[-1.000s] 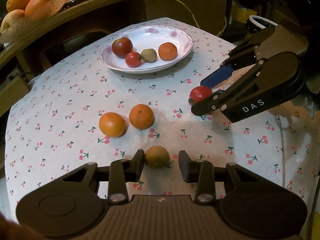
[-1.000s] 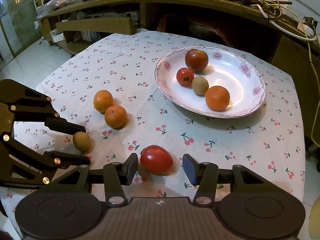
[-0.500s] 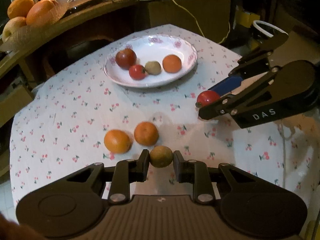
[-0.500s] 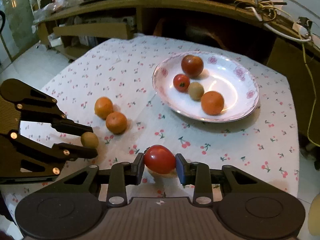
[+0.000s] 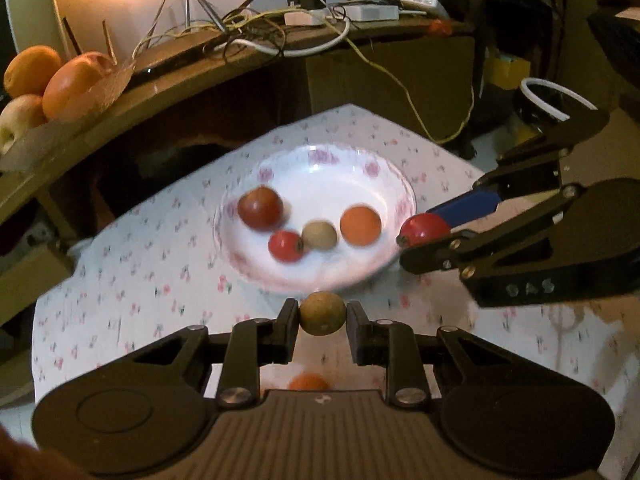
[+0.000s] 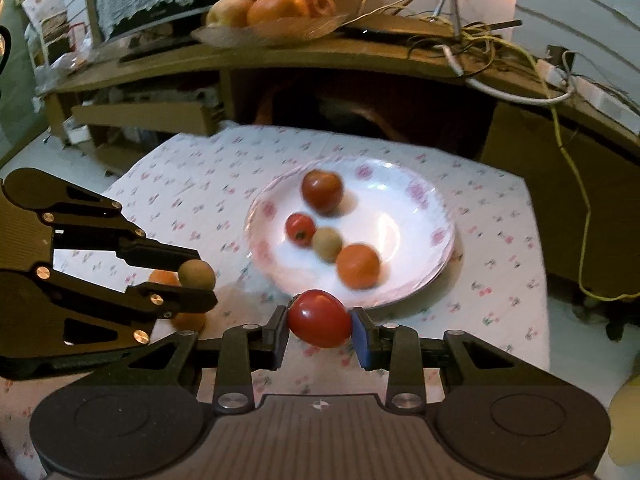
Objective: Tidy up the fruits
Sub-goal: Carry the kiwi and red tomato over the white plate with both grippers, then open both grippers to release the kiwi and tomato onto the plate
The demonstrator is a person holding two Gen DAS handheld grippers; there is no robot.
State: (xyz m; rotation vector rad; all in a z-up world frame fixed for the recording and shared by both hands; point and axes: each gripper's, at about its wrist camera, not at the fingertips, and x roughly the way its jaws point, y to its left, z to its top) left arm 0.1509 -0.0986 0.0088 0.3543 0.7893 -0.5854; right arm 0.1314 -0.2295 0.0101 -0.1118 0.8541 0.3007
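1. Step in hand, as I judge it: the carry. Both grippers have fruit clamped and raised off the tablecloth [image 6: 192, 184], short of the plate [image 6: 440, 216]

2. Left gripper [image 5: 322, 315]: jaws nearly closed, pads pressing either side of a small brown fruit [image 5: 322, 313], round, dull, rough-looking skin, possibly a kiwi. It hangs just before the plate's near rim in the left view

3. Right gripper [image 6: 320, 326]: jaws narrowed onto a red tomato [image 6: 319, 318], glossy, smooth, slightly lopsided. One pad looks blue. The tomato sits by the plate's near edge; in the left view it shows at the rim's right side

4. Plate: white, shallow, pink floral rim, glazed and shiny. It holds a dark red tomato [image 6: 322, 191], a small red tomato [image 6: 300, 229], a brown fruit [image 6: 327, 244] and an orange [image 6: 357, 266], loosely grouped, with the far half bare

5. Not yet collected: two oranges [image 6: 162, 278] on the cloth, partly hidden behind the left gripper's fingers in the right view

6. Next move, a judgement: bring each fruit over bare plate, lower close to the glaze, then open. Round fruit on slick ceramic will likely roll, so a low release suits. The two grippers are near each other; going in one at a time would avoid a knock

7. Cloth: white, soft, printed with small cherries. Frames are motion-blurred, so fine skin detail is uncertain
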